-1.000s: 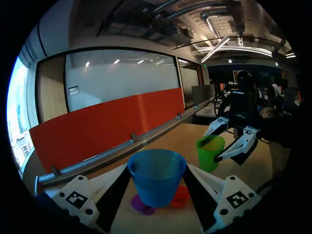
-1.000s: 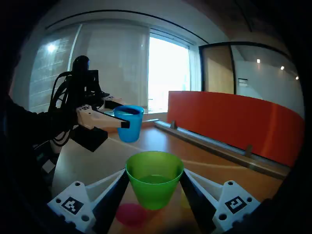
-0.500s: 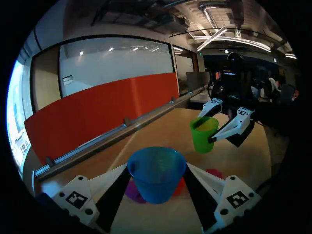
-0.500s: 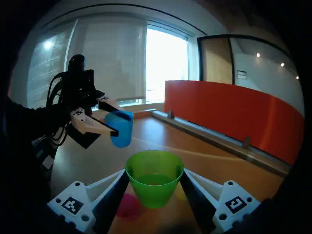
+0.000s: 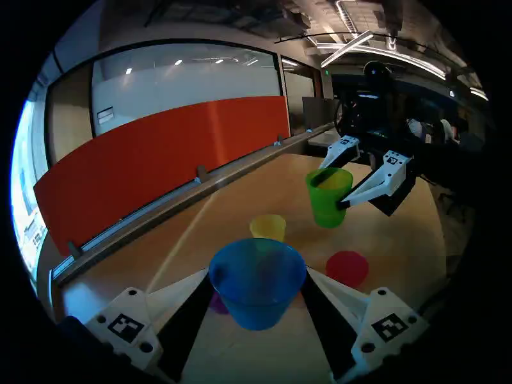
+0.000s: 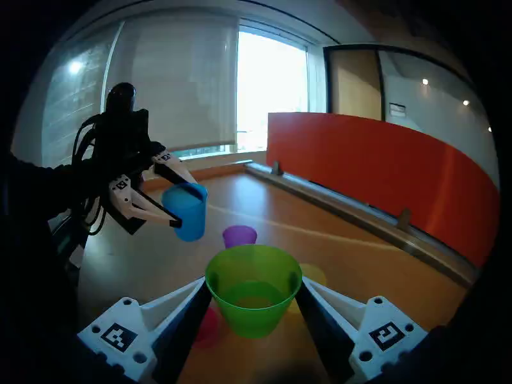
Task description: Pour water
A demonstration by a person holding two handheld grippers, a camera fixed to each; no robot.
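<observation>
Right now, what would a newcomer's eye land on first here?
Two cups held above the wooden table: the blue cup in the left gripper, the green cup in the right gripper. A long orange partition runs behind; a yellow cup, red cup and purple cup stand below.

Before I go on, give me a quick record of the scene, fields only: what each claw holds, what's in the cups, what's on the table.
left claw: shut on blue cup, roughly upright
right claw: shut on green cup, upright
green cup contents: a little liquid at the bottom
blue cup contents: cannot tell
held cups: apart, both raised above the table, nothing pouring
on table: yellow cup, red cup, purple cup
</observation>
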